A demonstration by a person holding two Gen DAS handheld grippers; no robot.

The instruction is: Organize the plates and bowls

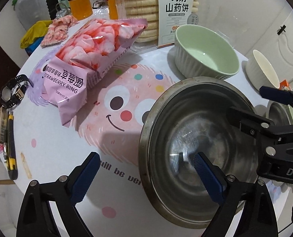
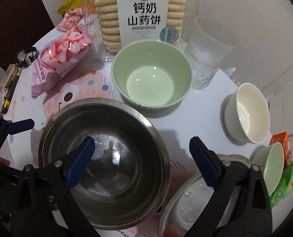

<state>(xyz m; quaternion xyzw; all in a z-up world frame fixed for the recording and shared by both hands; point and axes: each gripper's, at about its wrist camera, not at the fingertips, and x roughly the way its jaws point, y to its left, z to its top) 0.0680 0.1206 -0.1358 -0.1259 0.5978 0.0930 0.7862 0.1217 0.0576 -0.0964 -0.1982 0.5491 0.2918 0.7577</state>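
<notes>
A large steel bowl [image 1: 196, 122] [image 2: 122, 150] sits on the round table between both grippers. My left gripper [image 1: 146, 177] is open astride the bowl's left rim, with one finger inside and one outside. Across the right rim my right gripper [image 2: 142, 162] [image 1: 261, 106] is open in the same way. No pad presses the metal. Behind the steel bowl stands a big green ribbed bowl [image 1: 205, 53] [image 2: 152, 75]. A white ribbed bowl [image 1: 263, 69] [image 2: 247, 112], a small green bowl [image 2: 273, 167] and a second steel bowl [image 2: 192, 201] lie to the right.
A pink strawberry-ring bag [image 1: 77, 65], a biscuit box [image 1: 146, 9] and drink bottles [image 1: 80, 2] fill the back. A watch [image 1: 12, 94] and a utility knife [image 1: 11, 148] lie at the left edge. A clear cup [image 2: 209, 55], orange carton [image 2: 281, 146] and green snack bag [image 2: 288, 181] stand right.
</notes>
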